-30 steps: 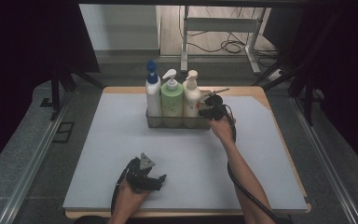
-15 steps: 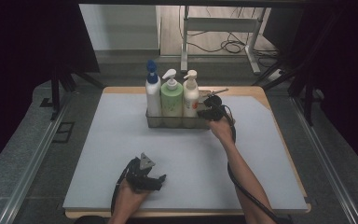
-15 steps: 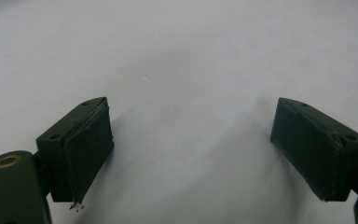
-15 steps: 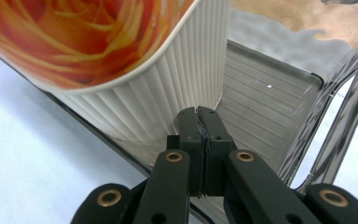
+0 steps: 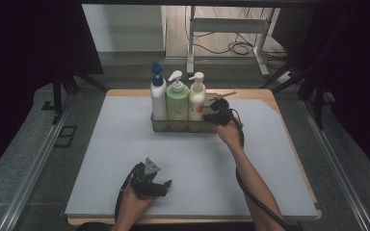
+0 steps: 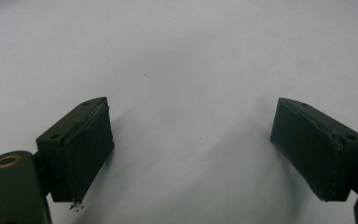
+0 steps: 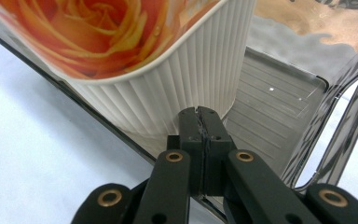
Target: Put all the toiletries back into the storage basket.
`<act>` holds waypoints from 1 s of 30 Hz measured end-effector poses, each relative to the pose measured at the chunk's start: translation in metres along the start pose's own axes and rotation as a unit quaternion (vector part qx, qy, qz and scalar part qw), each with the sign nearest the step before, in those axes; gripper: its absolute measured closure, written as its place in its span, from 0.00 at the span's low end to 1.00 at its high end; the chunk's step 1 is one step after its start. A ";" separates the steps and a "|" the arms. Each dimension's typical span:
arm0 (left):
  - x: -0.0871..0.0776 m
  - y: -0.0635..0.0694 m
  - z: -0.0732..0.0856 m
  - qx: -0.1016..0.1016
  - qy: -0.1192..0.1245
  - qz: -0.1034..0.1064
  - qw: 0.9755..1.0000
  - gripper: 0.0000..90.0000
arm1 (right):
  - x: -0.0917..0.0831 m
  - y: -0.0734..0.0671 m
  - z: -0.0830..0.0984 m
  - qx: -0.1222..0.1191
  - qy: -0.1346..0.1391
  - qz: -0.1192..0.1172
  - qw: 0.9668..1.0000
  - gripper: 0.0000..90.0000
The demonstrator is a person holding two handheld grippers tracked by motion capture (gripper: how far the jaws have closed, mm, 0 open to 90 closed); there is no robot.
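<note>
A clear plastic tray (image 5: 160, 126) stands at the back middle of the grey mat and holds three pump bottles: a white one with a blue cap (image 5: 157, 96), a green one (image 5: 178, 102) and a cream one (image 5: 197, 100). My right gripper (image 5: 211, 116) is at the tray's right end. In the right gripper view its jaws (image 7: 200, 116) are pressed together on the tray's thin rim (image 7: 279, 107), just in front of the ribbed cream bottle with a rose label (image 7: 168, 70). My left gripper (image 5: 165, 186) rests low near the mat's front edge, jaws (image 6: 191, 140) wide apart with bare mat between them.
The grey mat (image 5: 101, 159) covers most of the wooden table (image 5: 265, 94). Dark curtains hang at both sides. Behind the table are a metal stand (image 5: 231, 29) and cables on the floor. A cable trails from the right gripper along the forearm.
</note>
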State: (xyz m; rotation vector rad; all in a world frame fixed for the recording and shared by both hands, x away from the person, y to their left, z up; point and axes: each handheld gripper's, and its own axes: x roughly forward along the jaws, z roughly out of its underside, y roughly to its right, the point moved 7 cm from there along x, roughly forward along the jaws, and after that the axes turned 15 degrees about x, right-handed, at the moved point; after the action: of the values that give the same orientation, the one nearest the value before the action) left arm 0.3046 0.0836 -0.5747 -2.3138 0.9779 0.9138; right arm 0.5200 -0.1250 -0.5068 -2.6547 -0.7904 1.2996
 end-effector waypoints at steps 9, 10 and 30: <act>0.000 0.000 0.000 0.000 0.000 0.000 1.000 0.14 | -0.001 0.001 0.000 0.003 0.004 -0.005 1.000 0.97; 0.000 0.000 0.000 0.000 0.000 0.000 1.000 0.14 | -0.001 0.002 0.000 0.004 0.005 -0.004 1.000 0.95; 0.000 0.000 0.000 0.000 0.001 0.000 1.000 0.14 | -0.027 0.007 -0.001 -0.019 0.033 0.001 0.999 0.71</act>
State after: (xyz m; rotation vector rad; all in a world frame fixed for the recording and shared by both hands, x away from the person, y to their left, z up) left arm 0.3045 0.0836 -0.5747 -2.3147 0.9774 0.9121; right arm 0.5103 -0.1438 -0.4887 -2.7133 -0.8125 1.2038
